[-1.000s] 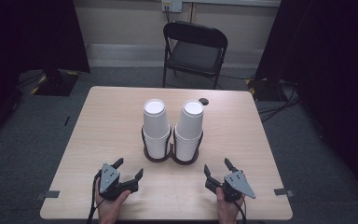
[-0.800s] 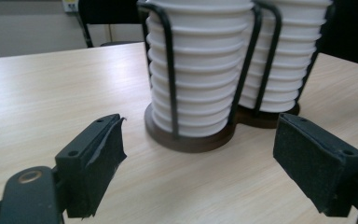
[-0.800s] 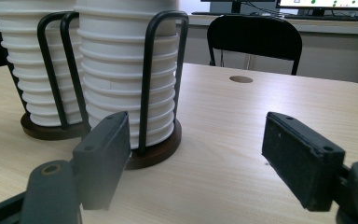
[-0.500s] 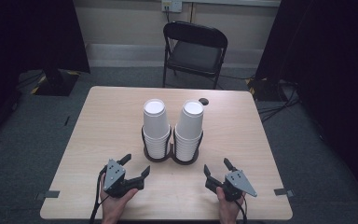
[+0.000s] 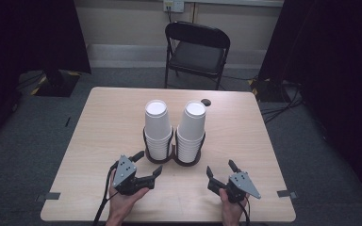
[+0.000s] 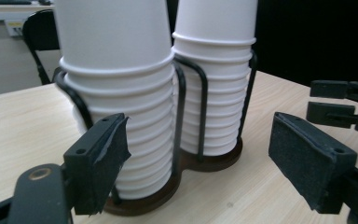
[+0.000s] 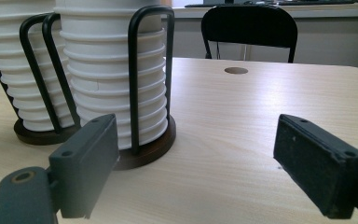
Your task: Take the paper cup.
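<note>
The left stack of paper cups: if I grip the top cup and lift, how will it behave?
The left stack of paper cups is thin-walled paper, so the top cup will probably dent under a hard squeeze. It looks light. The cups nest tightly, so several may rise together. The wire holder and its dark base should resist tipping.
</note>
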